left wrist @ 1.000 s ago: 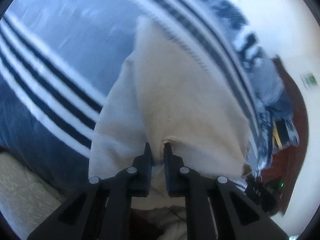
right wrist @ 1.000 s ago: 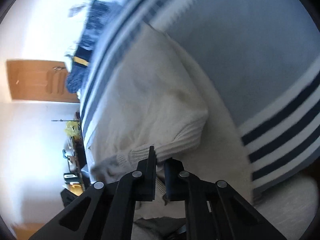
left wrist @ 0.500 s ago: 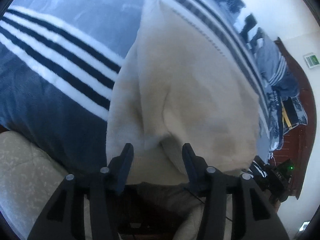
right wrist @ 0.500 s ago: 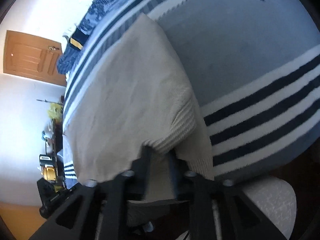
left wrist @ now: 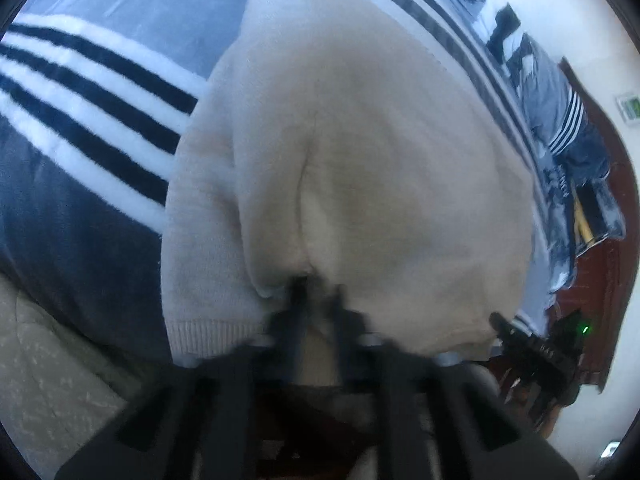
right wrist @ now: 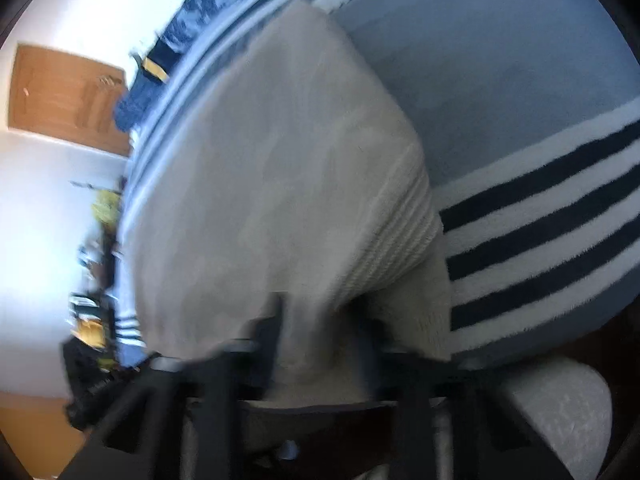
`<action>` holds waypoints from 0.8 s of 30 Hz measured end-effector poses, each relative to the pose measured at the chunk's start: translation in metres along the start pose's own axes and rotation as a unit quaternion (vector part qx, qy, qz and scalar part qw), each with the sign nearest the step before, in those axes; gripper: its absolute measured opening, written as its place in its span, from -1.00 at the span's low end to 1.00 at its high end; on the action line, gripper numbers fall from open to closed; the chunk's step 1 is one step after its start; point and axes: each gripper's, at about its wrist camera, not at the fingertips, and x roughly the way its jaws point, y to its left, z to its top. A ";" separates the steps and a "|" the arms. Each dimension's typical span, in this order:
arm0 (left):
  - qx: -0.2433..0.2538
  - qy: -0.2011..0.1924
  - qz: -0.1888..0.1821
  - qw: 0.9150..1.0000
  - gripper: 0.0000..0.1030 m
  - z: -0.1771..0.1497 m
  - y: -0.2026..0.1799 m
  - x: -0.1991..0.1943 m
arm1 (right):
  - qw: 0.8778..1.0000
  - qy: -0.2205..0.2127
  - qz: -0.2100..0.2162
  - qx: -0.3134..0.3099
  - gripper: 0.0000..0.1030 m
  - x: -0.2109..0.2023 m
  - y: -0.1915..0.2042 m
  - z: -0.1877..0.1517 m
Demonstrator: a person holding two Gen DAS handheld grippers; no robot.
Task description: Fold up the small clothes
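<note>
Spread on a blue striped fleece blanket [left wrist: 92, 92], the soft, limp cream knitted sweater [left wrist: 360, 168] is pinched at its near edge by the left gripper [left wrist: 318, 300]; the right gripper [right wrist: 316, 320] is parted, and its ribbed hem [right wrist: 404, 232] is judged the best hold.

no readable text, labels, brands or numbers anywhere; small wall panel [left wrist: 629, 107] too blurred

Cream sweater [left wrist: 360, 168] fills bed centre; striped blanket [left wrist: 80, 92] bare alongside; clothes pile [left wrist: 560, 120] crowds far edge.
</note>
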 end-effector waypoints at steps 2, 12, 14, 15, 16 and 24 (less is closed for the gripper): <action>0.009 -0.024 -0.012 1.000 -0.88 -0.004 -0.003 -0.018 | 1.000 -0.020 0.020 -0.012 -0.91 -0.017 0.006 -0.006; 0.011 -0.038 0.007 0.999 -0.87 -0.017 0.019 -0.014 | 0.999 0.001 -0.037 -0.035 -0.91 -0.010 0.014 -0.032; 0.017 -0.046 0.023 0.999 -0.84 -0.022 0.020 -0.019 | 0.999 0.010 -0.027 -0.023 -0.86 -0.008 0.010 -0.035; 0.018 -0.048 0.037 0.998 -0.75 -0.024 0.020 -0.023 | 1.000 0.008 -0.024 -0.016 -0.84 -0.011 0.008 -0.035; 0.025 -0.050 0.042 0.998 -0.71 -0.024 0.018 -0.025 | 1.000 0.005 -0.021 -0.011 -0.77 -0.015 0.006 -0.035; 0.034 -0.087 0.039 0.995 -0.33 -0.006 0.013 -0.053 | 0.999 -0.046 0.003 0.018 0.17 -0.048 -0.005 -0.014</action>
